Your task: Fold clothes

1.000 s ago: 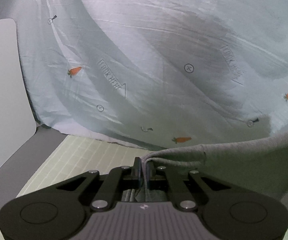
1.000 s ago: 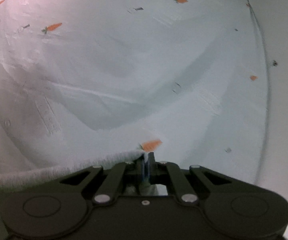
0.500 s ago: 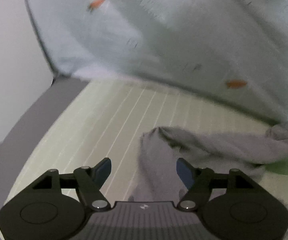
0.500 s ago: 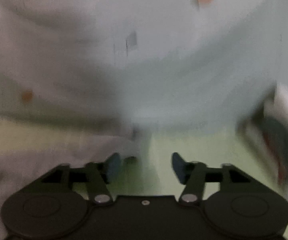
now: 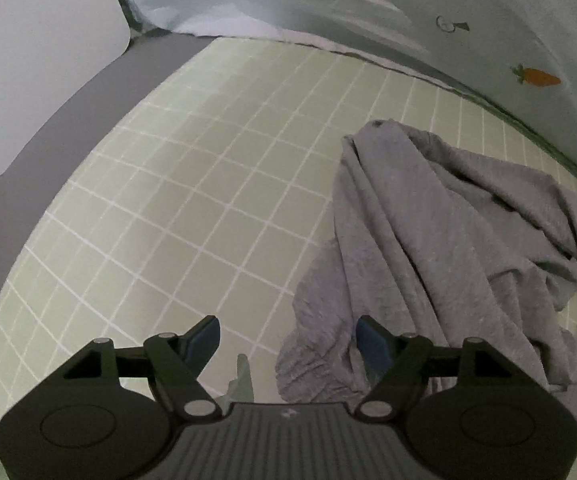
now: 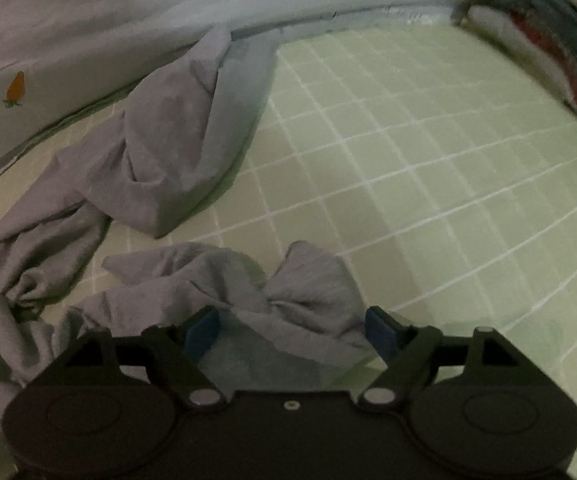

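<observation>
Right wrist view — grey garment (image 6: 160,160) lies crumpled beneath opening right tongs (image 6: 294,334).

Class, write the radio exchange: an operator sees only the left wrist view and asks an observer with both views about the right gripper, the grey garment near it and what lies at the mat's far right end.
Operator: Is the right gripper shut on the cloth?
Observer: No. The right gripper has its jaws apart and opening, with a crumpled fold of the grey garment lying between them.
Operator: How does the garment lie on that side?
Observer: One part runs up to the carrot-print sheet at the back.
Operator: Anything past it?
Observer: A stack of folded clothes sits at the far right corner of the green grid mat.
</observation>
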Demonstrator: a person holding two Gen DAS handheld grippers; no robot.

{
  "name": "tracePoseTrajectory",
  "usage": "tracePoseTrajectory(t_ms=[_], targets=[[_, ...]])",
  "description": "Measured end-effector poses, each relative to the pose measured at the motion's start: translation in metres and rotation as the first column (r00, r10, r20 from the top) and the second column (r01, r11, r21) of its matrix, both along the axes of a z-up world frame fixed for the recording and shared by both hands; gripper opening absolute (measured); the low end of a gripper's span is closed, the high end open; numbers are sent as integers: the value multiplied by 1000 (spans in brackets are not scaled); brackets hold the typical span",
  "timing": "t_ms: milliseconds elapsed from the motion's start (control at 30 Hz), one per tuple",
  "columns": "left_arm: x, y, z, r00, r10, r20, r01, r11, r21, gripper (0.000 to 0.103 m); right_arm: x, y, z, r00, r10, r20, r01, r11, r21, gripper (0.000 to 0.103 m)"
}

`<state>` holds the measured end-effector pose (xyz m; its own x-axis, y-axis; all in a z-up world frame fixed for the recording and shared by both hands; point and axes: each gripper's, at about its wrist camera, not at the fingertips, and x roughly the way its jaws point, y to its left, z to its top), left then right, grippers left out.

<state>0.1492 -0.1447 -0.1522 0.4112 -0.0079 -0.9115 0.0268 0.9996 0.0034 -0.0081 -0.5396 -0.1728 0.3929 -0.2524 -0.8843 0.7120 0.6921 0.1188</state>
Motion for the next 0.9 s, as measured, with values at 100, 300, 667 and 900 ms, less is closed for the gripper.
tracePoseTrajectory(t_ms=[100,300,667,900], targets=[[1,0,-3,1000,0,-3,0,1000,-4,76,6,3,-6,1000,6,-3,-6,1000,22,74],[4,4,-14,999,17,-29,-18,999,-41,77,14,9,-3,996,83,6,-83,997,2,47],[6,10,-37,997,31,-67,-48,965,-259,76,10,9,-3,996,84,12,-84,996,9,43],[7,20,-38,993,76,-85,-99,945,-311,40,7,7,5,996,51,77,-50,999,-14,13]])
